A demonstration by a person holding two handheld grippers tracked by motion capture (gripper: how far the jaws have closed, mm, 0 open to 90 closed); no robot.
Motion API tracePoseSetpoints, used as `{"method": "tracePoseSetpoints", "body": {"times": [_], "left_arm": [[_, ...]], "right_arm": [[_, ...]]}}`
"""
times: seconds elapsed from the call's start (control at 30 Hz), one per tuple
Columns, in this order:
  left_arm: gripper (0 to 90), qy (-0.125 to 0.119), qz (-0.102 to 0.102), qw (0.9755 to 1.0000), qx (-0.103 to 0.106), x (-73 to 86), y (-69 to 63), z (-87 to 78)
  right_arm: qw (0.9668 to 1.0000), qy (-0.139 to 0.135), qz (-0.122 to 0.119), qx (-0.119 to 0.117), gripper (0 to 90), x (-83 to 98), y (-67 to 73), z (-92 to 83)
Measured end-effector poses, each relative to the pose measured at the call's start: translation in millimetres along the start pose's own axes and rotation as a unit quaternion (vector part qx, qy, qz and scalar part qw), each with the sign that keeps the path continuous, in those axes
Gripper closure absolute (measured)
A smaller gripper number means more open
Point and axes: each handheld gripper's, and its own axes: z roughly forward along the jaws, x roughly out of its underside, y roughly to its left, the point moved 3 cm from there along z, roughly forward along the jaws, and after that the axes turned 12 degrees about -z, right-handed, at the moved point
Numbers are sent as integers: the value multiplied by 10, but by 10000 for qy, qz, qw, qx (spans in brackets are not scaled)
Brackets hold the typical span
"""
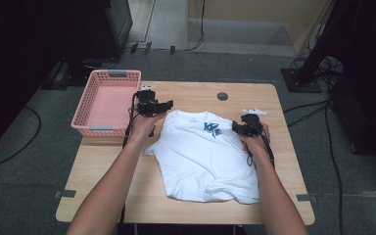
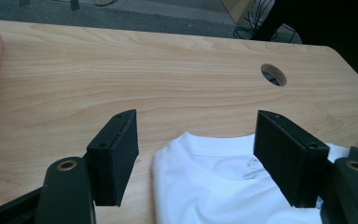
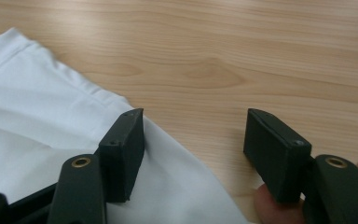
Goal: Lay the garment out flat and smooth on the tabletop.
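We see the white T-shirt point(image 1: 203, 156) lying flat on the wooden table point(image 1: 176, 93) — left gripper point(image 2: 196, 156) spread wide over its collar, right gripper point(image 3: 193, 156) also released at its edge, holding nothing

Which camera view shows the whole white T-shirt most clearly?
The high view: the white T-shirt lies whole on the table, blue print visible. The left gripper view gives just its collar area between open jaws. The right gripper view gives one edge beside that gripper's jaw.
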Motion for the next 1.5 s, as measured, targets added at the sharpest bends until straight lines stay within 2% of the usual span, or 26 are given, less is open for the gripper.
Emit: {"method": "tracePoseSetpoints", "body": {"times": [0.07,0.13,0.2,0.27,0.3,0.37,0.47,0.53,0.6,0.67,0.73,0.8,0.87,0.97,1.07,1.17,1.37,1.5], "left_arm": [[313,19,24,10000,-6,17,-2,-2],[312,55,60,10000,-8,51,0,7],[314,138,149,9998,-24,111,2,34],[319,296,303,9991,-75,196,-1,79],[352,326,382,9987,-106,249,-4,99],[439,450,582,9971,-168,358,-16,149],[539,577,917,9936,-314,505,-37,212],[585,662,1124,9906,-416,606,-43,244],[599,693,1279,9881,-505,693,-41,266],[595,735,1378,9861,-564,768,-27,282],[550,793,1427,9847,-617,816,-8,299],[527,645,1395,9864,-588,853,13,289],[497,619,1416,9863,-578,872,20,276],[404,633,1620,9832,-549,926,10,257],[400,513,1649,9841,-422,1006,7,208],[394,455,1709,9837,-321,1096,-17,145],[391,410,1901,9808,-122,1336,-88,-44],[409,490,1977,9790,-31,1430,-92,-168]], "right_arm": [[9994,71,128,322,379,19,-84,-18],[9978,75,131,646,387,25,-126,-57],[9977,-95,126,665,416,7,-117,-113],[9981,-311,52,522,489,-40,-56,-180],[9982,-423,7,418,556,-68,-9,-216],[9978,-647,-171,1,636,-119,114,-277],[9955,-661,-586,-354,685,-146,318,-298],[9945,-541,-699,-565,672,-118,410,-268],[9943,-400,-757,-635,609,-60,451,-219],[9948,-377,-710,-625,569,19,457,-182],[9951,-367,-689,-604,516,88,454,-170],[9955,-412,-560,-643,482,125,438,-218],[9952,-358,-605,-683,444,171,447,-259],[9945,-315,-673,-740,389,255,457,-342],[9947,-258,-672,-734,321,354,463,-439],[9955,-215,-640,-660,297,454,498,-550],[9959,-199,-647,-607,284,658,602,-788],[9960,-176,-639,-597,285,754,617,-897]]}}
